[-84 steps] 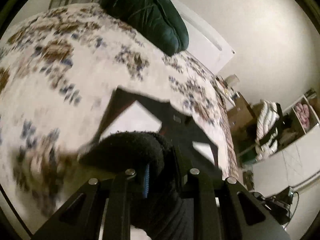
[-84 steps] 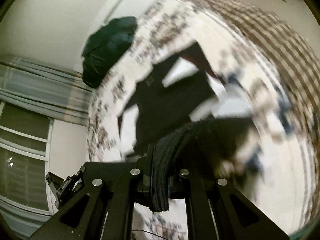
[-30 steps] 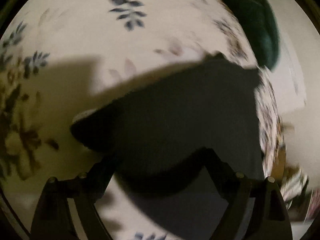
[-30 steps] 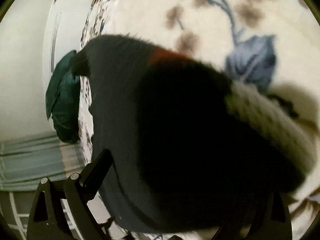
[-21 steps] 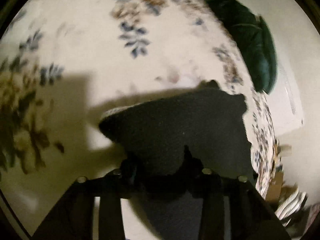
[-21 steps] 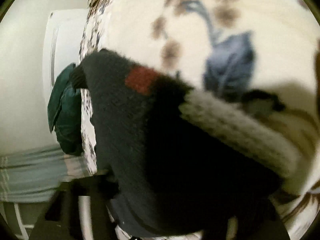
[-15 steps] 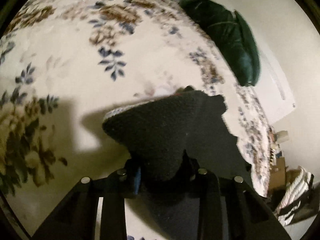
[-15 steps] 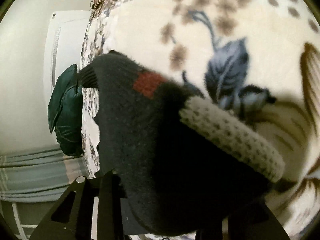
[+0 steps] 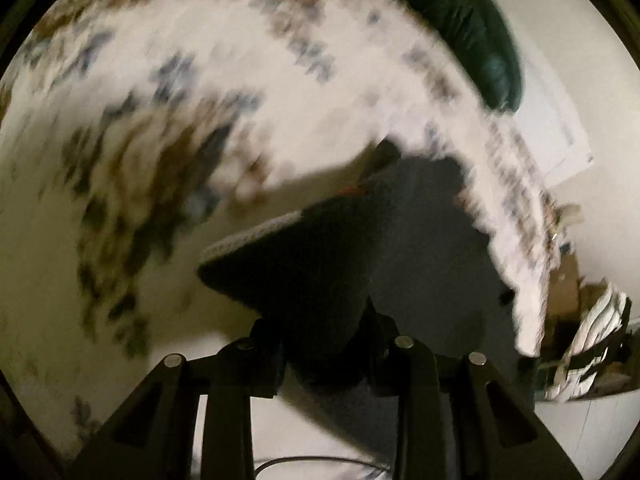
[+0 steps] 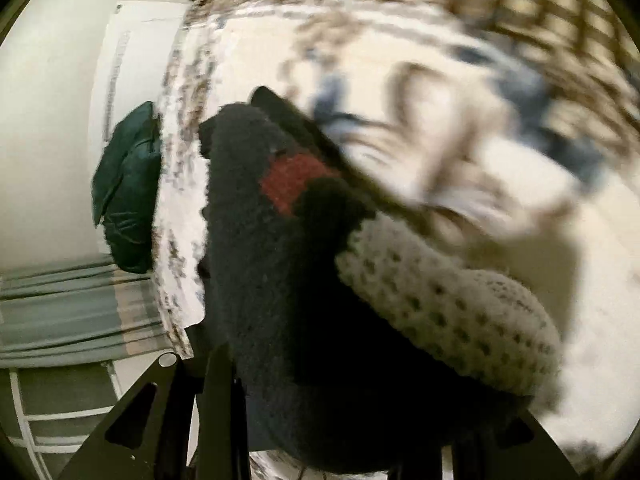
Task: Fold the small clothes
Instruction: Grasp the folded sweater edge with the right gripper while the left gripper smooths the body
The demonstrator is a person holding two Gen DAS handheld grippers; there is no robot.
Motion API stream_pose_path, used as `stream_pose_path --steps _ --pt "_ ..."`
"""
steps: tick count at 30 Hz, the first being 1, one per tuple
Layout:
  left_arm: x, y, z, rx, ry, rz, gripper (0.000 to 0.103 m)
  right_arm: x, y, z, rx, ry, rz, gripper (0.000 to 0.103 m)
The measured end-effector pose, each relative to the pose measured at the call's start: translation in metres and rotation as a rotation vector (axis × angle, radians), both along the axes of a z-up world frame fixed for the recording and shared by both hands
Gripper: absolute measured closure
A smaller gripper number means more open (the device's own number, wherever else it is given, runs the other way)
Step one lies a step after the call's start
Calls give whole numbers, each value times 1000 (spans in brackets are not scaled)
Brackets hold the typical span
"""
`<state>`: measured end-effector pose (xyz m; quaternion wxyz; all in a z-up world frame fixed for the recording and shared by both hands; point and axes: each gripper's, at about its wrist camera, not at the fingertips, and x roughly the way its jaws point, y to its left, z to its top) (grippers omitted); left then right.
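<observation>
A black knitted garment point(image 9: 312, 272) with a white crocheted edge and a red patch lies folded over on the floral bedspread point(image 9: 160, 140). My left gripper point(image 9: 326, 344) is shut on its near edge and lifts it off the bed. In the right wrist view the same garment point(image 10: 280, 280) fills the middle, with its white edge point(image 10: 448, 308) and red patch point(image 10: 292, 182) showing. My right gripper point(image 10: 340, 420) is shut on it; its right finger is hidden under the cloth.
A dark green pillow point(image 9: 468, 28) lies at the far end of the bed; it also shows in the right wrist view point(image 10: 128, 188). A white headboard point(image 10: 124, 60) stands behind it. Shelves with clutter point(image 9: 592, 352) stand beyond the bed's right edge. Curtains point(image 10: 60, 308) hang at left.
Both grippers opened over the garment, then shut on its near edge. They now lift and pull it, so the views swing up and blur.
</observation>
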<state>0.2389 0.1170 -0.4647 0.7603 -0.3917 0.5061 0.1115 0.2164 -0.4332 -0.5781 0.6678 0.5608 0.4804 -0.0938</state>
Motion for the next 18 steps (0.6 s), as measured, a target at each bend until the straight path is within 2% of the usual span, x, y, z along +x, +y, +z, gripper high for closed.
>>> stream_pose_path --steps 1,2,3,4,5,8,11,14,15,18 --pt "-6 5 -11 -51 37 18 68 -10 -2 -6 -1 26 20 66" --pt "-9 7 -13 -75 50 29 67 -18 -4 -17 2 93 47 57" --pt "-10 8 -10 -93 53 27 67 -21 -5 -23 7 145 61 52" --pt "-10 5 -3 -80 52 -2 62 -25 -5 -27 25 177 70 47" --pt "-6 1 7 -51 56 -49 52 -28 -4 -27 42 181 84 39" --pt "-1 -15 48 -5 19 -187 39 -28 4 -1 -52 209 210 28" --pt "15 -34 88 30 -49 -310 30 -20 14 40 -191 264 327 27" --pt "52 -53 109 138 -117 -421 28 8 23 79 -329 230 402 27" --pt "68 -58 110 161 -134 -452 28 21 25 95 -393 198 418 27" --pt "118 -65 99 251 -165 -506 28 78 17 108 -468 120 420 27"
